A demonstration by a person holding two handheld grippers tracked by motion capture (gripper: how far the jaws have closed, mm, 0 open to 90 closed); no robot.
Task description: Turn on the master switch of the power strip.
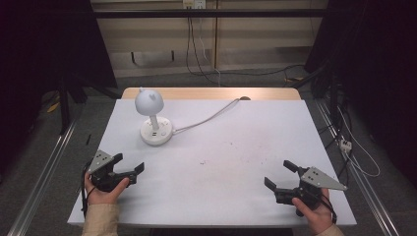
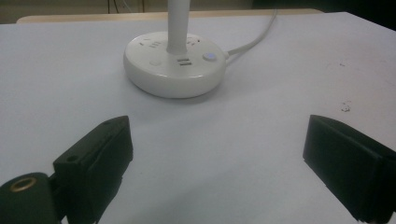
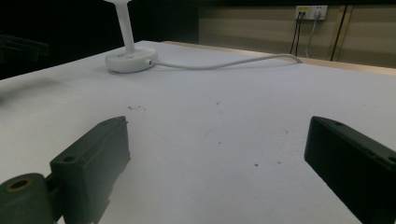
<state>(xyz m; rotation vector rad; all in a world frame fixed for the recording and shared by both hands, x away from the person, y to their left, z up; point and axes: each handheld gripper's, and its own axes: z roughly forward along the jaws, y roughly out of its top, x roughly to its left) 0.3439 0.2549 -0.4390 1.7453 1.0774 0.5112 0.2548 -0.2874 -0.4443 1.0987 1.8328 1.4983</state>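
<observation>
White plastic makes up the small desk lamp (image 1: 153,118) that is seen at about ten o'clock on the table (image 1: 236,196) in the high view, well apart from both grippers. A round base (image 2: 175,65) is shown, from which a thin stem (image 2: 177,25) rises to a rounded head (image 1: 148,101) bearing two small ear-like bumps. In the left gripper view the head is cut off by the top edge; two slots and a small pale button (image 2: 209,57) can be made out on the base, though the markings on top of the base are too blurred to be read. A white cord (image 1: 209,118) is led from the base toward one o'clock and is lost from sight near the far wooden edge (image 1: 211,93) of the table. In the right gripper view the lamp is seen at eleven o'clock, with its head cropped.

Faint dark specks (image 1: 204,161) are scattered near the middle of the white surface; what they are cannot be told.

At seven o'clock the left gripper (image 1: 129,163) is held by the person's left hand (image 1: 104,189), its jaws spread wide with nothing between them, pointed toward the lamp. At five o'clock the right gripper (image 1: 279,175) is held by the right hand (image 1: 314,211), jaws likewise wide and empty above bare table. Both wrists are cut off by the bottom edge.

Beyond the table, cables (image 1: 196,54) are hung from a wall socket (image 1: 193,4), and the surroundings on both sides are too dark to be made out.
</observation>
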